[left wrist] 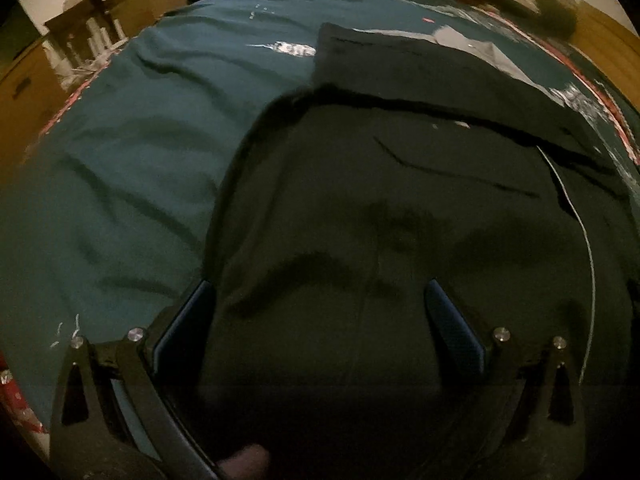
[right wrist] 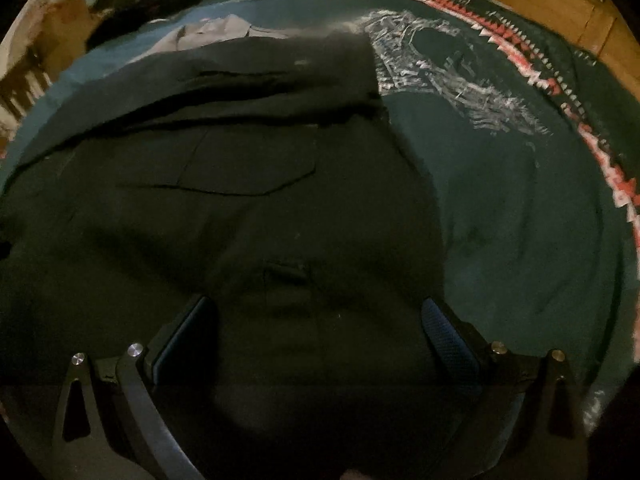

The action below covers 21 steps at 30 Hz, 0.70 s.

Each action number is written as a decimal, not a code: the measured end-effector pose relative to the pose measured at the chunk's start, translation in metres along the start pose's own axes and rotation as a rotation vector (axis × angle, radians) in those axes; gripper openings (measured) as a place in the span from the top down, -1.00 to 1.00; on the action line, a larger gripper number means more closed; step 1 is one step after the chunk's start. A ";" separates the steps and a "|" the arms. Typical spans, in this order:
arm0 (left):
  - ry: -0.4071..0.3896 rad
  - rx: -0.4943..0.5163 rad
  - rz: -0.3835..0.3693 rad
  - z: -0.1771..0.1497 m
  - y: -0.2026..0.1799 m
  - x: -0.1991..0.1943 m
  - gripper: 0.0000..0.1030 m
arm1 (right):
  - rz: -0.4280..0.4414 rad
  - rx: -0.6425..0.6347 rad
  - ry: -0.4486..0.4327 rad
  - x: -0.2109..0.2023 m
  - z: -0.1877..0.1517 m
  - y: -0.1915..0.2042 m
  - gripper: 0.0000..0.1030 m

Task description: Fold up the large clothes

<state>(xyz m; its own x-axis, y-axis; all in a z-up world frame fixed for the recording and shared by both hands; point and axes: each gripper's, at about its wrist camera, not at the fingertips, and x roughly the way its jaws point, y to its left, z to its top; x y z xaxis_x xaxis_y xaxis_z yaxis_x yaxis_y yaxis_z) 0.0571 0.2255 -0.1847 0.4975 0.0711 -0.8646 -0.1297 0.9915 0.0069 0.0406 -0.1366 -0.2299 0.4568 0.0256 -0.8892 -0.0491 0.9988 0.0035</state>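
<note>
1. Our left gripper [left wrist: 320,300] hangs over the dark trousers [left wrist: 400,220] with its two fingers spread wide, holding nothing.
2. Our right gripper [right wrist: 320,320] does the same, jaws wide above the one pair of trousers [right wrist: 240,220].
3. We count one back pocket flap [right wrist: 248,168] and one belt loop [right wrist: 286,270].
4. The trousers lie on one teal bedspread [right wrist: 520,220], their right edge beside its white print [right wrist: 440,68].
5. One red-patterned border [right wrist: 560,100] runs along the bedspread's right edge.
</note>
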 end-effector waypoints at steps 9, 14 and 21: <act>-0.037 -0.085 -0.227 -0.037 0.063 -0.064 -0.99 | 0.227 -0.032 0.078 -0.077 -0.033 -0.055 -0.89; 0.016 -0.062 -0.323 -0.081 0.071 -0.072 -0.96 | 0.290 -0.048 0.157 -0.089 -0.088 -0.065 -0.76; 0.028 -0.007 -0.345 -0.084 0.079 -0.071 -0.96 | 0.302 -0.012 0.206 -0.054 -0.106 -0.060 -0.73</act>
<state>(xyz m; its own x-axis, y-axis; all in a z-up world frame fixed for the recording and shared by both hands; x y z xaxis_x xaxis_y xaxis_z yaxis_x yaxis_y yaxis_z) -0.0605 0.2897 -0.1652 0.4892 -0.2710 -0.8290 0.0356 0.9559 -0.2915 -0.0753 -0.2024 -0.2301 0.2321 0.3095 -0.9221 -0.1651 0.9468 0.2763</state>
